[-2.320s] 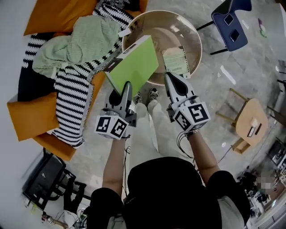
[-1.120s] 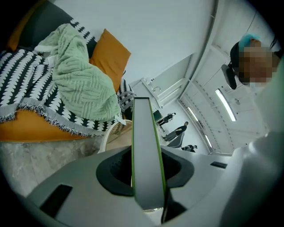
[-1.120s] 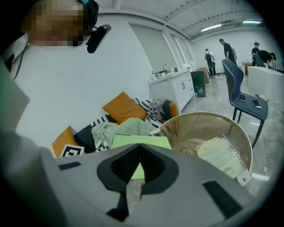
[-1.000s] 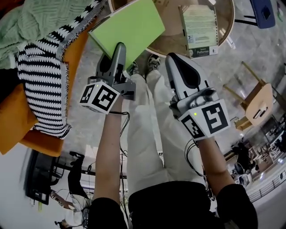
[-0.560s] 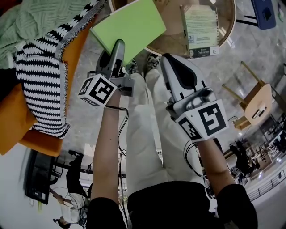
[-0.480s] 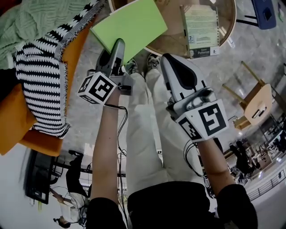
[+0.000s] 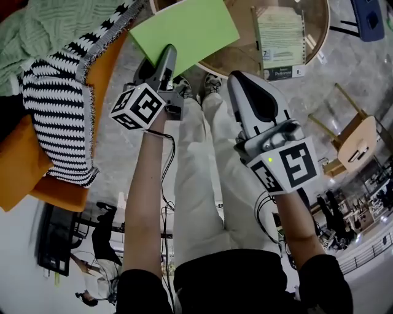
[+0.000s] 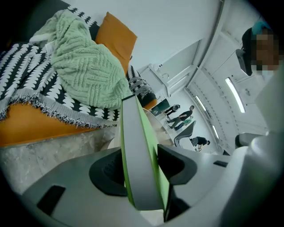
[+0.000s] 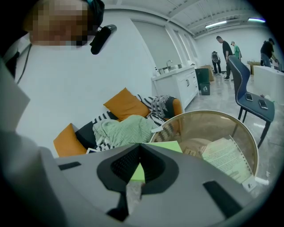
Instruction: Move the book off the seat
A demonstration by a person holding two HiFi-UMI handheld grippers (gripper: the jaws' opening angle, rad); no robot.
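The book (image 7: 184,30) has lime-green covers and a thick grey page block. In the head view its far part lies over the rim of the round wooden table (image 7: 228,61), off the orange sofa seat (image 7: 37,172). My left gripper (image 7: 169,52) is at the book's near corner. In the left gripper view the book (image 8: 137,155) stands edge-on between the jaws, which are opening and no longer clamp it. My right gripper (image 7: 236,76) hangs shut and empty over the person's legs, short of the table; past its tips I see the book (image 9: 166,147).
A pale printed booklet (image 7: 281,38) lies on the same table. A black-and-white striped throw (image 7: 52,116) and a green knit blanket (image 7: 43,30) cover the sofa. A wooden chair (image 7: 356,138) stands to the right, a blue chair (image 7: 371,15) at the far right.
The book has gone from above the floor by the sofa onto the table's edge. The left gripper moved forward with it and its jaws have spread. The right gripper barely shifted.
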